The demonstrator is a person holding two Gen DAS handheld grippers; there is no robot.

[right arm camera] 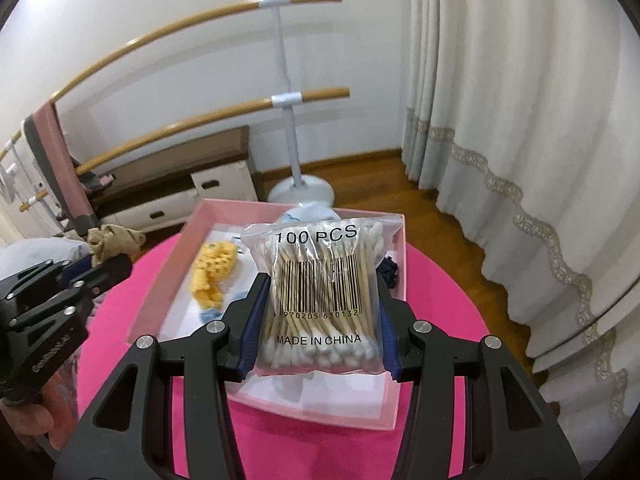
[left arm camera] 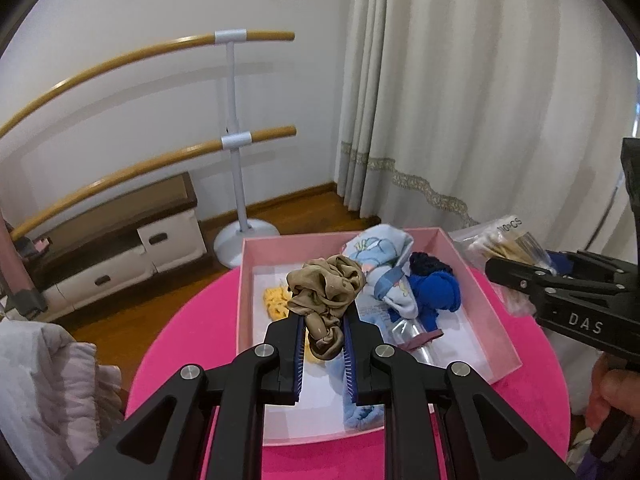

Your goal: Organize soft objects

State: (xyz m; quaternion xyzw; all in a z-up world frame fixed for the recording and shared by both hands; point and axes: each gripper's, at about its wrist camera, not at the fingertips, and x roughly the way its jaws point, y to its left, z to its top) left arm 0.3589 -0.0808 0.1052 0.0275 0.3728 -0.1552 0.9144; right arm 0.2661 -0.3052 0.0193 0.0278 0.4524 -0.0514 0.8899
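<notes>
My left gripper [left arm camera: 323, 334] is shut on a tan scrunchie [left arm camera: 326, 294] and holds it above the pink box [left arm camera: 496, 316] on the round pink table [left arm camera: 192, 344]. My right gripper [right arm camera: 320, 308] is shut on a clear bag of cotton swabs [right arm camera: 320, 292] above the same pink box [right arm camera: 172, 256]. In the box lie a yellow knitted piece [left arm camera: 275, 301], a light blue patterned cloth [left arm camera: 380, 256], a blue cloth [left arm camera: 434, 290] and a dark scrunchie [left arm camera: 426, 262]. The left gripper with the scrunchie [right arm camera: 114, 240] shows at the left of the right wrist view.
A ballet barre stand [left arm camera: 240, 184] and a low drawer cabinet [left arm camera: 120, 248] stand by the wall on the wooden floor. Cream curtains [left arm camera: 480, 100] hang at the right. A white padded garment [left arm camera: 48, 392] lies at the left of the table.
</notes>
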